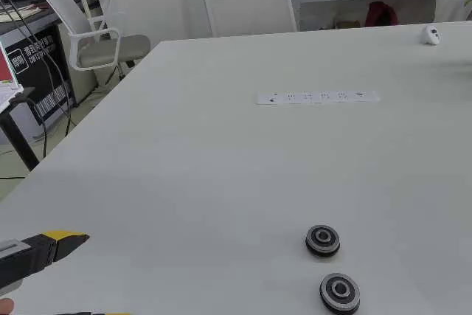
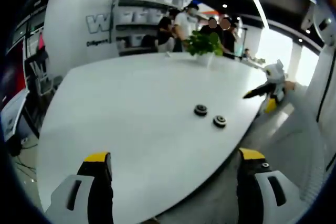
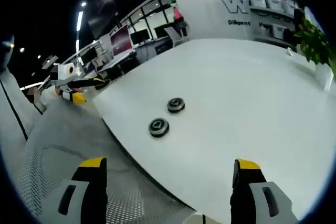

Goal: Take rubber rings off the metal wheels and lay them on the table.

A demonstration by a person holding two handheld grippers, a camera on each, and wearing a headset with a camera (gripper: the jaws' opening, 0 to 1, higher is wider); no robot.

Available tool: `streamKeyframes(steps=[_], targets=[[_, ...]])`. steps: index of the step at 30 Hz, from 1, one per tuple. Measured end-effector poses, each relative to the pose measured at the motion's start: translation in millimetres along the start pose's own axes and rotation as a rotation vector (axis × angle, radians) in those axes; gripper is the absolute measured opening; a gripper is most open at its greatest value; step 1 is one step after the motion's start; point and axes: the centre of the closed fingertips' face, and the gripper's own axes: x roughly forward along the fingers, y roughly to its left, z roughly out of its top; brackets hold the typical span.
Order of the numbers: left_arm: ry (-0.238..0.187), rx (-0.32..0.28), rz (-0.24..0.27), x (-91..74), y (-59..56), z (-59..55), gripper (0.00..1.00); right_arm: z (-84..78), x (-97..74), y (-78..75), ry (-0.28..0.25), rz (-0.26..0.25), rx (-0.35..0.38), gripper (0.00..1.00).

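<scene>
Left gripper (image 2: 174,156): jaws are standing wide apart and holding nothing; it is hovering by the table's near edge, well to the left of the far wheel, and its yellow-tipped jaw is poking into the head view at lower left.
Chairs (image 1: 96,35): standing off the table's far-left corner, well apart from the far wheel; not getting in the way.
Table (image 1: 221,167): white top, carrying everything below.
Power strip (image 1: 318,97): sitting flush in the table, beyond the far wheel, well apart.
Far wheel (image 1: 323,240): lying flat toward the near edge.
Near wheel (image 1: 340,292): lying flat just beside the far wheel on the person's side, not touching it.
Rubber rings (image 1: 323,254): dark bands appearing to be sitting around both wheels; none is lying loose.
Right gripper (image 3: 170,162): jaws are gaping, carrying nothing; hanging past the table edge, right of the far wheel, pointing toward both wheels.
Small white object (image 1: 431,34): resting far beyond and to the right of the far wheel.
Progress: judging as not begun; both rings are waiting to come off.
Obstacles: nothing is standing between either gripper and the far wheel.
</scene>
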Motion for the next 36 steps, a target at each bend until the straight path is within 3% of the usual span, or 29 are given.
streamKeyframes(steps=[15, 32, 36], targets=[[0.013, -0.026, 0.009, -2.0, 1.8, -5.8, 1.00, -7.0, 3.3, -1.8, 0.026, -0.007, -0.010, 0.99], [-0.002, -0.023, 0.004, 1.2, -1.9, 0.8, 1.00, -5.3, 2.4, -0.7, -0.011, -0.010, 0.020, 0.99], [-0.013, -0.025, 0.007, 0.5, -1.4, 2.3, 0.94, -7.7, 3.4, -3.9, -0.006, -0.028, 0.027, 0.99]])
